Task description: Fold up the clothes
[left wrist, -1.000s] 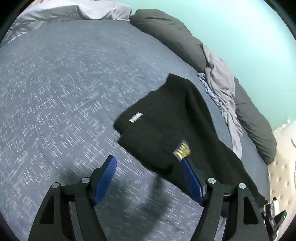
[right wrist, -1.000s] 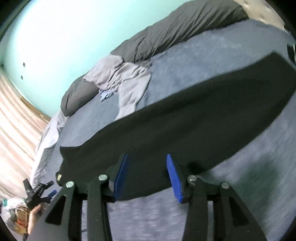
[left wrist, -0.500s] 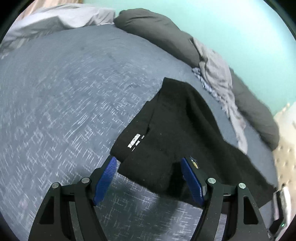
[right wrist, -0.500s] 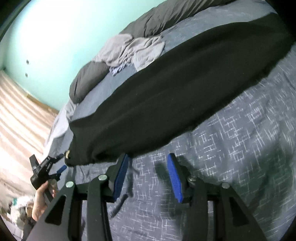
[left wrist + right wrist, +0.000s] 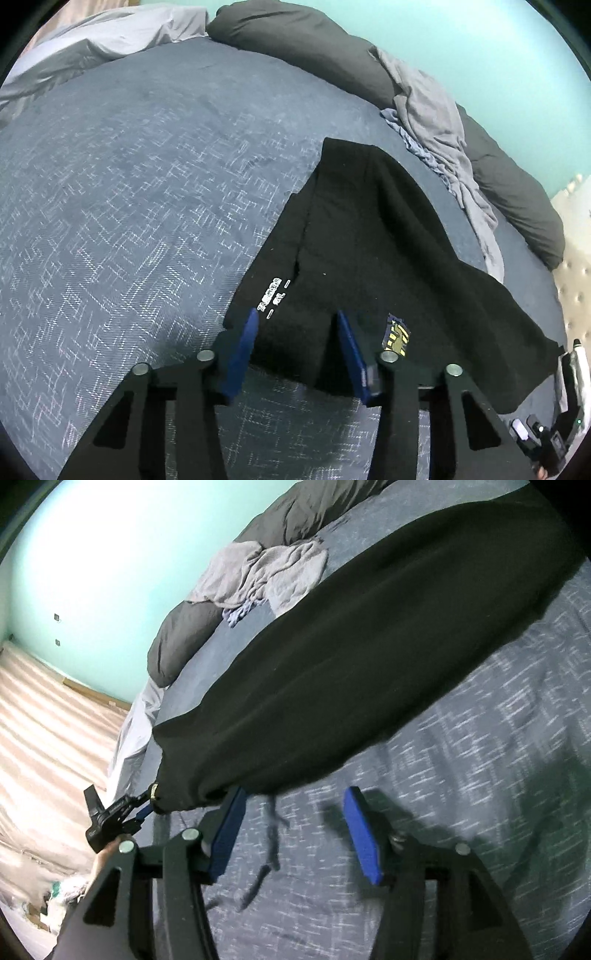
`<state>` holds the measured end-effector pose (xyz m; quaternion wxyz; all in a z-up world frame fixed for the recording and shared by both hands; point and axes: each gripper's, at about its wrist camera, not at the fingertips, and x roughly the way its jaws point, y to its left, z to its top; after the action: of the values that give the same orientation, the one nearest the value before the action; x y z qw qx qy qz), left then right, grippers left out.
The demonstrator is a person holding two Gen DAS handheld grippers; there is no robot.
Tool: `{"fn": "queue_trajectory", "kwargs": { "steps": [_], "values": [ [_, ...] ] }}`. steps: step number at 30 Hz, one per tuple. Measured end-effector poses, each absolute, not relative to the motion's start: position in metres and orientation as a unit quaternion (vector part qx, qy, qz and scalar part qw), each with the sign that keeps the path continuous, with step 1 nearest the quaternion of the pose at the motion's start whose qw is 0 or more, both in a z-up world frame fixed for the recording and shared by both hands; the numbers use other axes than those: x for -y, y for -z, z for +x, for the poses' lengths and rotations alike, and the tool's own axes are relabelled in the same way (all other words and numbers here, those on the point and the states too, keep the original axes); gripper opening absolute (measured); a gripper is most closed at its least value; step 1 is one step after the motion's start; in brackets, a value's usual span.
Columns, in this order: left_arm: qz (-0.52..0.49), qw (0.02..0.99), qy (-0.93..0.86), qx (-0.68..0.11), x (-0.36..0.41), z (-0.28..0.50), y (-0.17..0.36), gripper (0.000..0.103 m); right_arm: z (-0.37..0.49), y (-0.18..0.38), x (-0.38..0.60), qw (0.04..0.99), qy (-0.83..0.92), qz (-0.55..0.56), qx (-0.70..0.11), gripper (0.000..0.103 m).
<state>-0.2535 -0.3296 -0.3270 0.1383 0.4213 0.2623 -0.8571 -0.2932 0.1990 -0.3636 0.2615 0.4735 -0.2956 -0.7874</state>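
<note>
A long black garment (image 5: 373, 258) with a white size print and a yellow-striped tag (image 5: 397, 334) lies flat on the blue patterned bedcover (image 5: 129, 221). My left gripper (image 5: 297, 328) straddles the garment's near end. Its jaws are closing with the cloth between the blue pads (image 5: 242, 343), and I see no firm squeeze. In the right wrist view the same garment (image 5: 351, 664) stretches across the bed. My right gripper (image 5: 295, 812) sits just short of its edge. Those jaws are opening with only bedcover between them. The left gripper (image 5: 146, 810) shows at the garment's far corner.
A crumpled light grey garment (image 5: 436, 122) lies against a dark grey duvet (image 5: 314, 48) along the turquoise wall. A pale sheet (image 5: 110, 40) sits at the far left corner. A beige tufted headboard (image 5: 574, 280) is at the right. Striped flooring (image 5: 48, 720) lies beyond the bed.
The right gripper let go of the black garment, drew back from its edge and widened. The left gripper moved up to the garment's end and narrowed around it. The garment settled flat.
</note>
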Motion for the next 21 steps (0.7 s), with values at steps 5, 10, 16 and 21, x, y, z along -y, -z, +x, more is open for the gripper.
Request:
{"fn": "queue_trajectory", "kwargs": {
  "steps": [5,10,16,21],
  "values": [
    [0.420,0.133,0.862,-0.250,0.330,-0.249,0.315,0.008,-0.293,0.366,-0.198,0.267,0.782,0.477,0.300,0.056],
    [0.413,0.126,0.864,-0.260,0.337,-0.234,0.305,0.004,-0.292,0.364,-0.198,0.270,0.782,0.475,0.301,0.056],
    [0.439,0.142,0.848,-0.261,0.346,-0.218,0.325,0.001,-0.292,0.364,-0.200,0.267,0.779,0.472,0.313,0.056],
    [0.432,0.137,0.855,-0.254,0.343,-0.226,0.321,0.002,-0.292,0.363,-0.199,0.270,0.778,0.472,0.316,0.056]
  ]
}}
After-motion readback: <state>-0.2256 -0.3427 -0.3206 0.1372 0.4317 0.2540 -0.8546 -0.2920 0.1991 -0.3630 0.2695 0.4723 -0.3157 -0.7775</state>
